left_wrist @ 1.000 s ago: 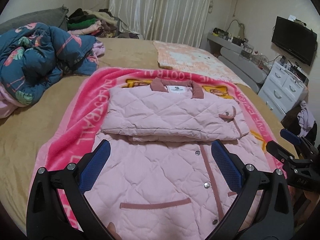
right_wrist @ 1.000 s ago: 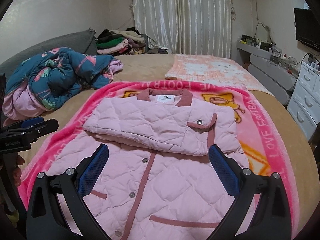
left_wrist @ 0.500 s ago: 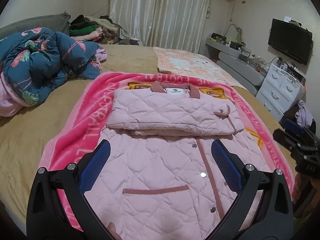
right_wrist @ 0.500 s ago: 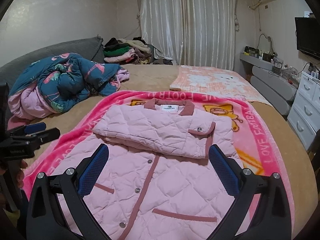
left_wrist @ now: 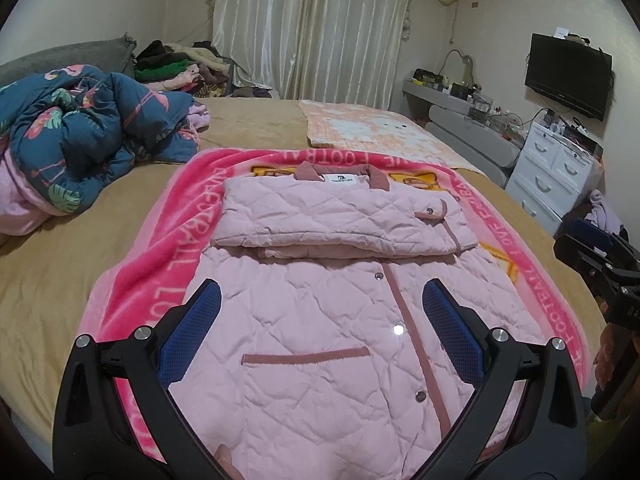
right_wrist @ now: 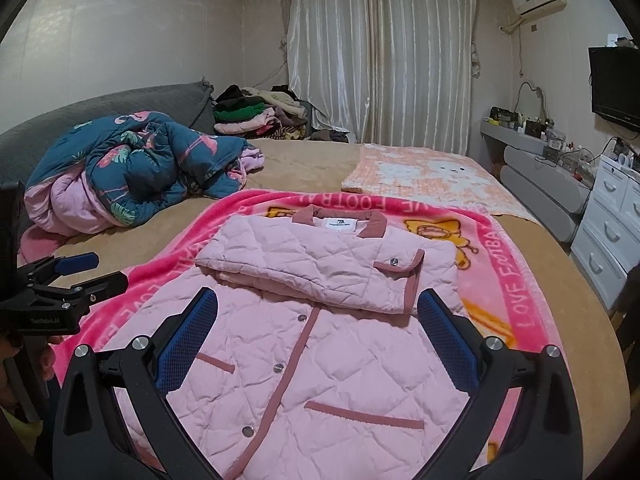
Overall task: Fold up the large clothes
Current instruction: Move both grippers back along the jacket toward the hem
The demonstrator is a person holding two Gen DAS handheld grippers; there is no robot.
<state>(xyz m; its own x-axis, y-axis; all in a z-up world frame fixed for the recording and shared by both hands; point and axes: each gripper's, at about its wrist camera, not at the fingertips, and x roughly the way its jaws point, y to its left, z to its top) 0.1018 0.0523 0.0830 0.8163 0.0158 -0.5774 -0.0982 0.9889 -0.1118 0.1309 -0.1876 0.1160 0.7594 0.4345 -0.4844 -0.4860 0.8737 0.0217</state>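
Observation:
A pink quilted jacket (left_wrist: pixel 320 320) (right_wrist: pixel 320 360) lies flat on a bright pink blanket (left_wrist: pixel 160 280) (right_wrist: pixel 520 280) on the bed. Both sleeves are folded across its chest below the darker pink collar (left_wrist: pixel 340 174) (right_wrist: pixel 340 222). My left gripper (left_wrist: pixel 320 300) hovers open above the jacket's lower half, holding nothing. My right gripper (right_wrist: pixel 318 310) also hangs open over the lower half, empty. Each gripper shows at the edge of the other's view: the right one (left_wrist: pixel 600 252), the left one (right_wrist: pixel 76 276). A fingertip (left_wrist: pixel 226 456) shows at the bottom edge.
A crumpled blue flamingo duvet (left_wrist: pixel 80 140) (right_wrist: pixel 140 168) lies at the left of the bed. A peach patterned mat (left_wrist: pixel 380 128) (right_wrist: pixel 432 176) lies beyond the blanket. Folded clothes (right_wrist: pixel 256 116) are stacked by the curtain. White drawers (left_wrist: pixel 552 176) (right_wrist: pixel 608 208) stand at the right.
Both grippers have risen and drawn back from the jacket, so more of the room shows. Both stayed open. The jacket has not moved.

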